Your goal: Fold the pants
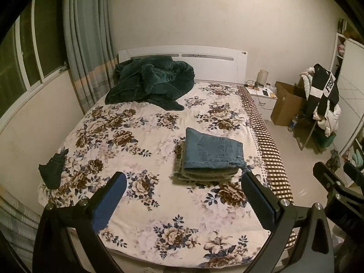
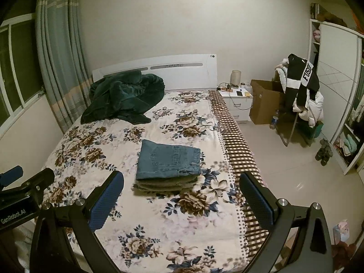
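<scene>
Both wrist views overlook the bed (image 1: 159, 216) from its foot.

I can't make out the small items on the nightstand (image 2: 236, 95); they're too tiny. The garment under the folded jeans (image 2: 169, 162) shows only its edges (image 1: 204, 175), so I can't tell what it is. A dark cloth (image 1: 51, 170) at the bed's left edge is unidentifiable. My right tongs (image 1: 336, 175) are cut off by the left view's border, and the wardrobe (image 2: 348, 136) contents blur together.
</scene>
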